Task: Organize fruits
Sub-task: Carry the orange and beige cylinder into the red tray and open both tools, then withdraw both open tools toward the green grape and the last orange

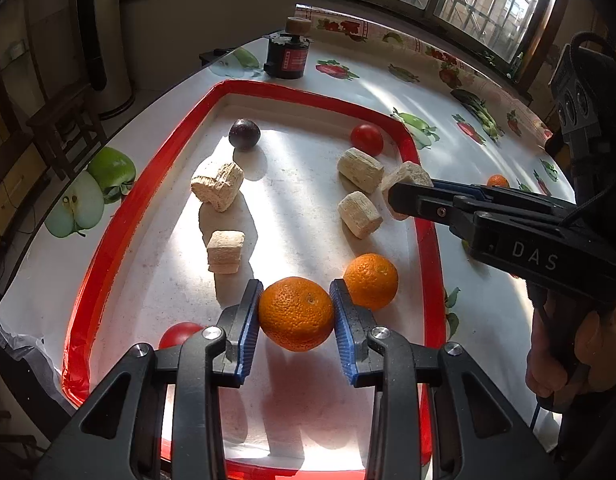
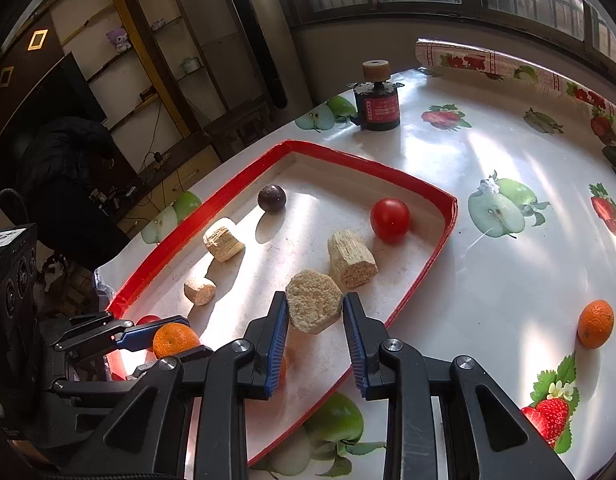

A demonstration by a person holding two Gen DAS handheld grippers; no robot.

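My left tool (image 1: pixel 296 314) grips an orange (image 1: pixel 296 313) between its blue pads, one pad on each side of the fruit, lifted a little above the floor of the red-rimmed tray (image 1: pixel 120 220) with its shadow below. A second orange (image 1: pixel 371 281) sits on the tray at about 1 o'clock from the held one, just beside my right pad. A red tomato (image 1: pixel 180 333) shows at 9 o'clock, partly hidden behind my left finger. My right tool (image 2: pixel 315 312) is closed on a pale, fibrous hexagonal chunk (image 2: pixel 313 306), held over the tray's near right side. Another fibrous cylinder (image 2: pixel 351 258) lies at 1 o'clock from that chunk, with a second red tomato (image 2: pixel 389 220) beyond it near the tray's far right corner. A dark purple round fruit, perhaps a passion fruit (image 2: pixel 272 199), rests at 11 o'clock near the far rim, and two more pale chunks (image 2: pixel 223 239) lie along the left side of the tray. A third orange (image 2: pixel 595 323) sits outside the tray on the fruit-printed desk (image 2: pixel 487 280), at 3 o'clock from my right tool. A small black cylinder with a red label and a cork-like top (image 2: pixel 377 98) stands on the desk beyond the tray's far end.
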